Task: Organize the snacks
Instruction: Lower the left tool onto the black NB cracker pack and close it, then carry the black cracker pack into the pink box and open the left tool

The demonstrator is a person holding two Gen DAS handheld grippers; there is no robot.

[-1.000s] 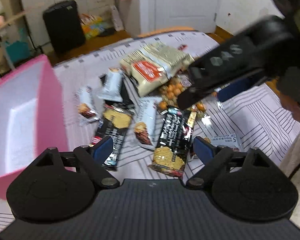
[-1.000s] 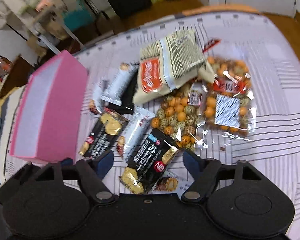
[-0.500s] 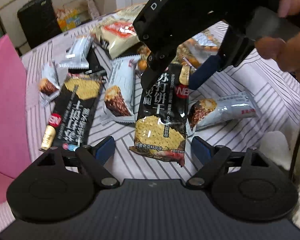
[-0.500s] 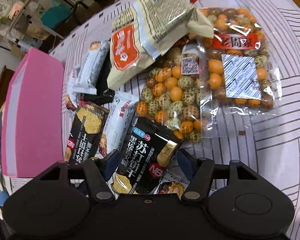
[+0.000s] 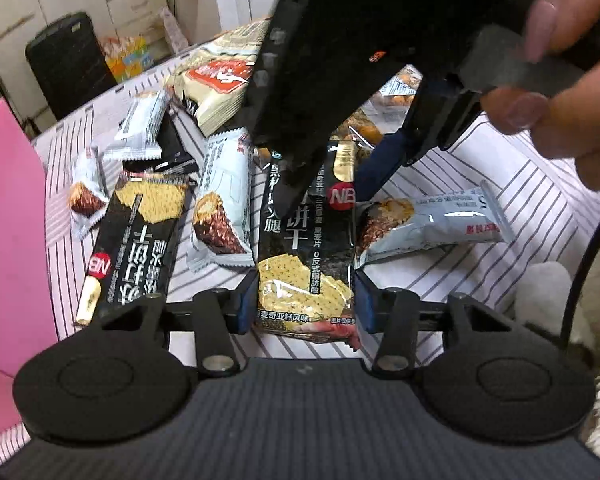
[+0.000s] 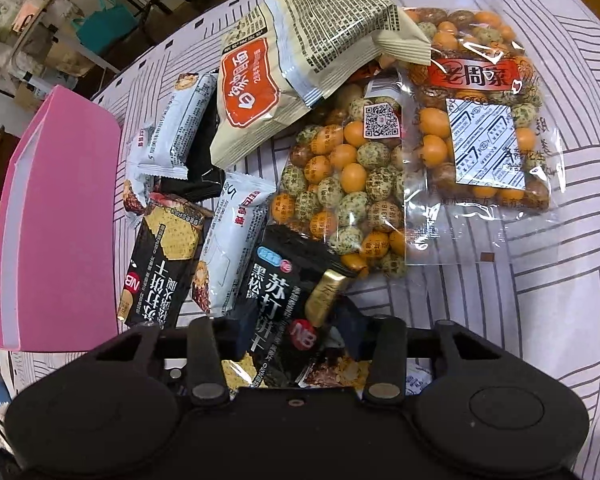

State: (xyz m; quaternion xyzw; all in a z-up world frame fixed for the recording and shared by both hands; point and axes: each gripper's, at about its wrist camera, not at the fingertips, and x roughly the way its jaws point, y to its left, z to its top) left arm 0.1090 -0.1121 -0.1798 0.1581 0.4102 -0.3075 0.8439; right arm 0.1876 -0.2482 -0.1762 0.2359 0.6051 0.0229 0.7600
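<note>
On the table [image 6: 560, 320] the snacks lie in a loose heap, with the box [image 6: 56, 240] at its left edge. A cracker pack [image 5: 306, 248] lies nearest, between two wafer bars [image 5: 222, 208] [image 5: 428, 220]. A second cracker pack [image 5: 140, 236] lies left of them, beside the box. Behind, two nut bags [image 6: 348, 184] [image 6: 484, 120] lie side by side, a large pouch [image 6: 300, 60] resting partly on them.

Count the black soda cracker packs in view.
2: one black soda cracker pack lies between both claws; the other black pack lies beside the pink box. More may be hidden.
</note>
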